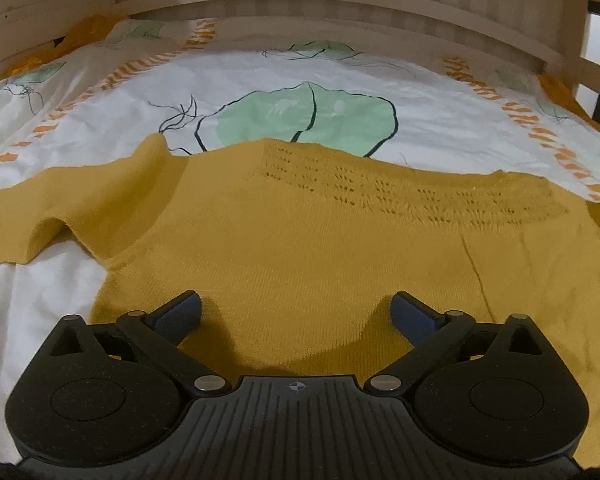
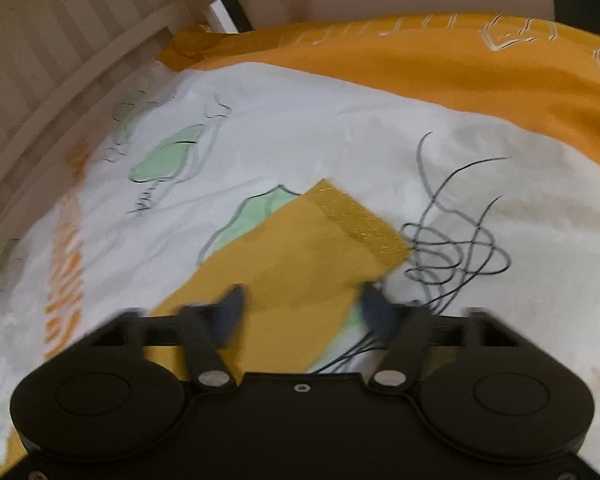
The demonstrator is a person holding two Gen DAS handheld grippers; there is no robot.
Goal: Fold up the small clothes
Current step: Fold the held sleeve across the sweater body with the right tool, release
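Left gripper [image 1: 296,312]: jaws wide apart over mustard knit sweater [image 1: 300,248], spread flat on leaf-print bedsheet [image 1: 340,80]. Right gripper [image 2: 300,308]: jaws apart, blurred, straddling sweater's sleeve [image 2: 300,256], unclamped.

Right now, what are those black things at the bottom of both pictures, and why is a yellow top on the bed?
Those black things are grabbers, like big tweezers, and a person holds one in each hand. A small camera sits on each grabber and looks out past its two fingers, so each picture comes from one hand. The left gripper is open above a mustard knitted top, which lies flat on a white bedsheet printed with green leaves. The right gripper is over one sleeve of that top; that picture is blurry, its fingers are apart, and nothing is pinched. Neither grabber holds anything yet. The person plans to fold the top.
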